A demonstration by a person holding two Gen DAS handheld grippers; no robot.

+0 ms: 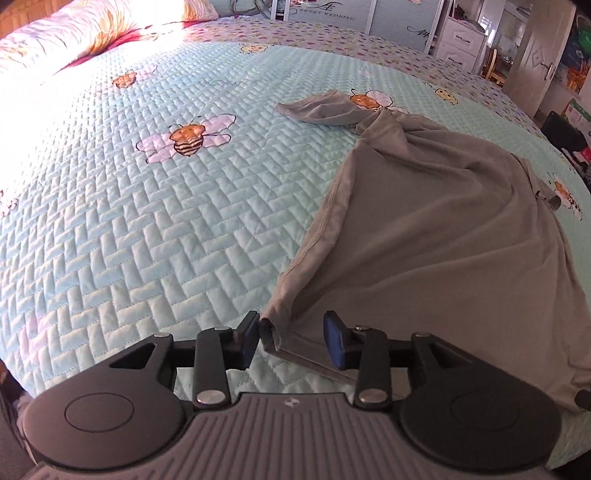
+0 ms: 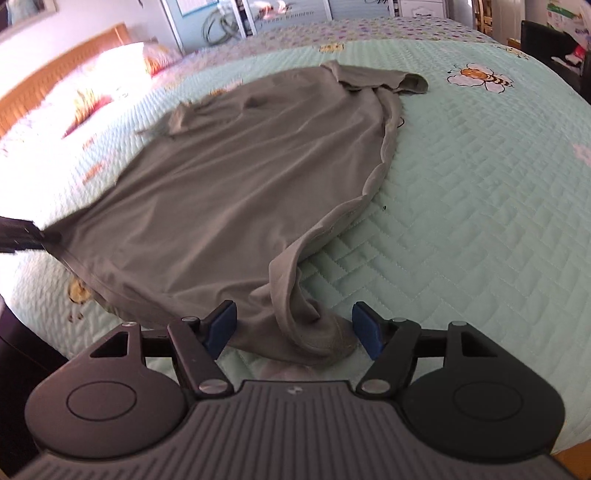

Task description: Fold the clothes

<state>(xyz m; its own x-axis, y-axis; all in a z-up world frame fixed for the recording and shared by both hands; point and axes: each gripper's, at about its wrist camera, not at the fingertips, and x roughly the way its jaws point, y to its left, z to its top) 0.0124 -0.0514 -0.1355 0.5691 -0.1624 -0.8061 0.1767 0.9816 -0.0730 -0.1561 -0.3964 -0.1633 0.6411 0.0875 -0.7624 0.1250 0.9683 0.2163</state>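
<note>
A grey-green T-shirt (image 1: 443, 221) lies spread on the pale blue quilted bedspread (image 1: 166, 221), with one sleeve (image 1: 321, 109) pointing away. My left gripper (image 1: 291, 341) is open at the shirt's near hem corner (image 1: 273, 328), which sits between the blue pads, close to the left one and clear of the right one. In the right wrist view the shirt (image 2: 240, 177) stretches across the bed. My right gripper (image 2: 295, 332) is open, and the bunched opposite hem corner (image 2: 317, 339) lies loose between its pads. A dark finger (image 2: 22, 234) of the left gripper shows at the far hem corner.
Patterned pillows (image 1: 92, 33) and a wooden headboard (image 2: 55, 74) are at the head of the bed. White drawers (image 1: 461, 37), a door (image 1: 535, 66) and a black chair (image 1: 565, 129) stand beyond the bed's far side. The bedspread (image 2: 480, 203) is bare to the right of the shirt.
</note>
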